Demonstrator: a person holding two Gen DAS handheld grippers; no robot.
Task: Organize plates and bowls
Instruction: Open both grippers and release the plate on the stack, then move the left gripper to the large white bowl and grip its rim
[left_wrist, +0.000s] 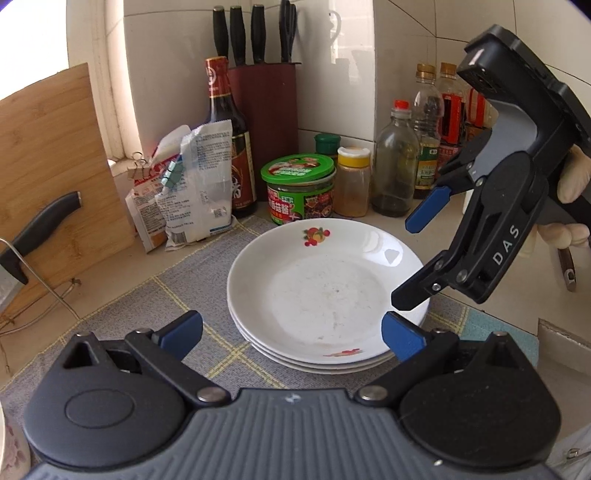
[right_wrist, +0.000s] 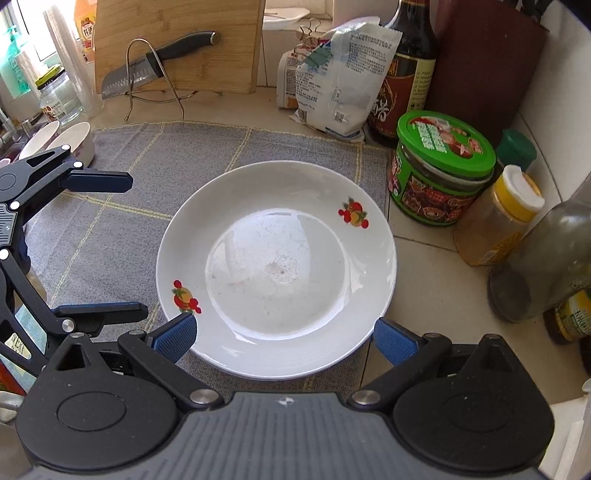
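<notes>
A stack of three white plates (left_wrist: 325, 295) with fruit prints sits on a grey checked mat (left_wrist: 192, 295). The stack also shows in the right wrist view (right_wrist: 277, 266). My left gripper (left_wrist: 291, 334) is open and empty, just short of the stack's near rim. My right gripper (right_wrist: 284, 338) is open and empty, its jaws spread on either side of the stack's near rim. The right gripper (left_wrist: 413, 258) shows in the left wrist view, above the stack's right edge. The left gripper (right_wrist: 114, 247) shows at the left of the right wrist view. Two white bowls (right_wrist: 74, 142) stand at the mat's far left.
Behind the plates stand a green-lidded jar (left_wrist: 299, 188), a yellow-capped spice jar (left_wrist: 352, 181), bottles (left_wrist: 395, 162), a dark sauce bottle (left_wrist: 229, 136), packets (left_wrist: 195, 184) and a knife block (left_wrist: 262, 92). A cutting board (right_wrist: 177, 44) and knife (right_wrist: 159, 62) lean on a wire rack.
</notes>
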